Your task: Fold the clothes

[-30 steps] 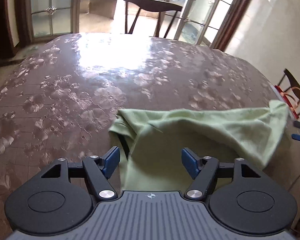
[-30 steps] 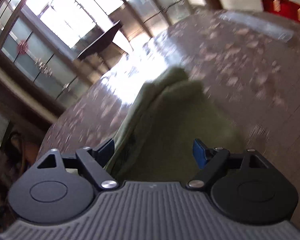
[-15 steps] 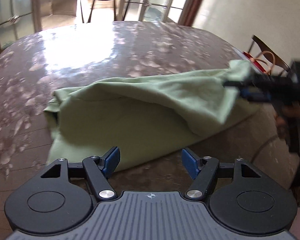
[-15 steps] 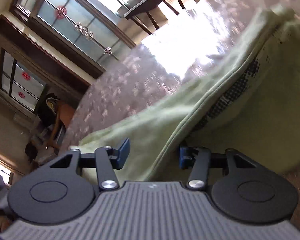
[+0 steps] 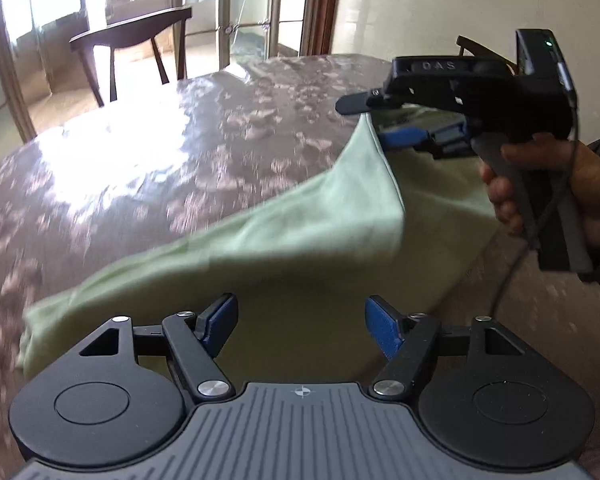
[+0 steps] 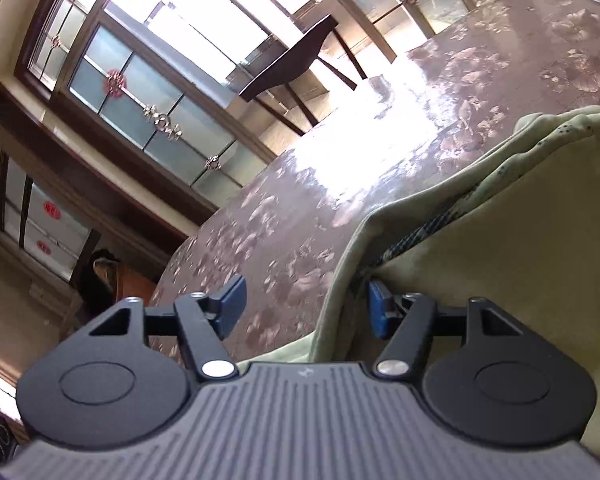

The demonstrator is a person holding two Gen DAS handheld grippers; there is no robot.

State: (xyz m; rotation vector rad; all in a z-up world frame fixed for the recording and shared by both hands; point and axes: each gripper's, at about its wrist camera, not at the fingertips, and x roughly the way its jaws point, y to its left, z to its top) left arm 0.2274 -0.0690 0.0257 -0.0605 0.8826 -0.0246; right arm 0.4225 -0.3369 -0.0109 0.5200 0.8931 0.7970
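Note:
A pale green garment lies on the brown flowered table, one corner raised at the right. My left gripper hovers over its near part, jaws wide and opening, with only cloth below them. In the same view a hand holds my right gripper, and the raised corner drapes over its blue lower finger. In the right wrist view my right gripper is opening. The garment's hem hangs between its jaws against the right pad, and the left pad stands clear of it.
A dark wooden chair stands beyond the table's far edge in front of glass doors. Another chair back shows at the right by a pale wall. The table edge curves down at the right, near the hand.
My left gripper swung right along the garment, bringing the right gripper into its view. The right jaws narrowed on the hem half a second ago and have widened again, with the corner raised.

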